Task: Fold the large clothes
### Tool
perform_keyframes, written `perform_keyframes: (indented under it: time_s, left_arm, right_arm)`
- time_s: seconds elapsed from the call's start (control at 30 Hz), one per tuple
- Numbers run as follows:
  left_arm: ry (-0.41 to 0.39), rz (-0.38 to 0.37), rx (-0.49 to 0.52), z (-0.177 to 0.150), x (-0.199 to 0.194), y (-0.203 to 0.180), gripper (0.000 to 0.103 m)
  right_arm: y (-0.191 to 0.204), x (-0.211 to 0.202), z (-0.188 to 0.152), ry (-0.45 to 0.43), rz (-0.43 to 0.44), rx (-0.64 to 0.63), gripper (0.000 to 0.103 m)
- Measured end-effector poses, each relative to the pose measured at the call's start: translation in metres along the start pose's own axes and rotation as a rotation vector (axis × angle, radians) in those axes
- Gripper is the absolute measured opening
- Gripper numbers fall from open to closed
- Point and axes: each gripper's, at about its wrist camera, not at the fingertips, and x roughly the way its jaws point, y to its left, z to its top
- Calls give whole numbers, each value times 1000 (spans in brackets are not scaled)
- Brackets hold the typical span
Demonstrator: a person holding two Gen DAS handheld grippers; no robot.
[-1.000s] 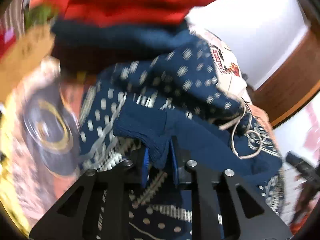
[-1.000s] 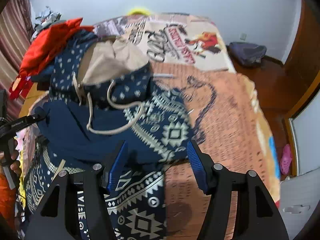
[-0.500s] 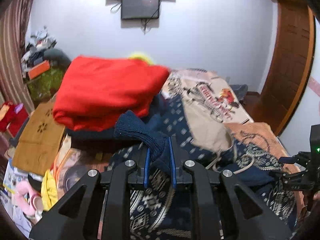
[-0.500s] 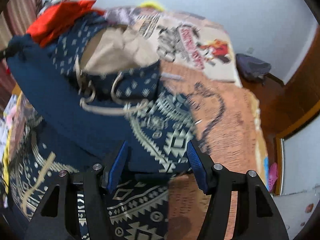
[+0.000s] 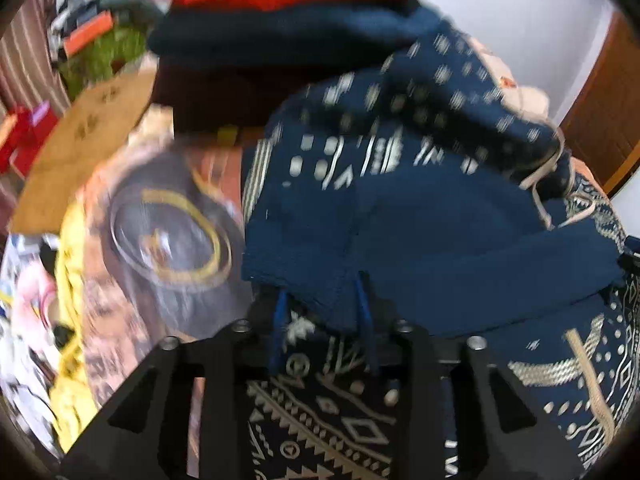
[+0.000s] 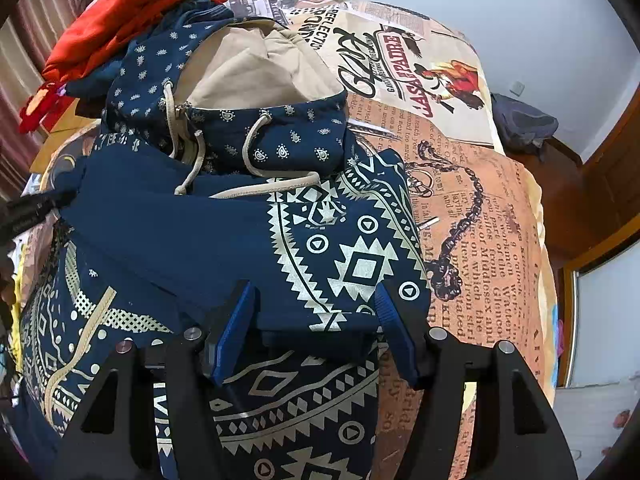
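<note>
A navy hoodie [image 6: 248, 232] with cream geometric print lies on the bed, its beige-lined hood [image 6: 256, 68] and drawstrings [image 6: 256, 188] at the far end. One plain navy sleeve [image 5: 420, 236] lies folded across the body. Its ribbed cuff [image 5: 328, 300] sits between the fingers of my left gripper [image 5: 322, 316], whose jaws are opening; a gap shows beside the left pad. My right gripper [image 6: 316, 332] stands open astride the folded patterned edge [image 6: 352, 280] of the hoodie, pads not pressing.
The bed cover [image 6: 480, 208] has an orange newspaper print. A red garment [image 6: 120, 12] tops a folded stack at the far left. A brown cardboard piece [image 5: 84, 144] and clutter lie beside the bed. A dark bag [image 6: 524, 124] sits on the floor by a wooden door.
My left gripper lifted the sleeve cuff high, then brought it down across the hoodie's body, and its jaws have widened around the cuff. The right gripper stayed open over the folded edge.
</note>
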Motion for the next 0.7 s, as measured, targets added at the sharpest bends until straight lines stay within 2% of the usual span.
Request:
perform_keyframes:
  time_s: [0.03, 0.13, 0.23, 0.33, 0.47, 0.7]
  left_arm:
    - [20, -2, -8, -4, 4, 3, 51]
    - [32, -32, -31, -10, 4, 12, 59]
    - [47, -85, -39, -8, -1, 21, 59]
    - [49, -93, 7, 1, -13, 22, 59]
    - [9, -42, 72, 17, -38, 17, 59]
    - [-129, -66, 104, 60, -83, -5, 59]
  right_arm:
    - [1, -1, 0, 1, -1, -3, 59]
    - [1, -3, -1, 3, -1, -9, 59]
    - [-2, -4, 0, 7, 13, -1, 59]
    - [-4, -7, 2, 14, 24, 3, 59]
    - [-6, -15, 8, -3, 27, 0, 59]
    - [-9, -31, 36, -78, 58, 17, 59]
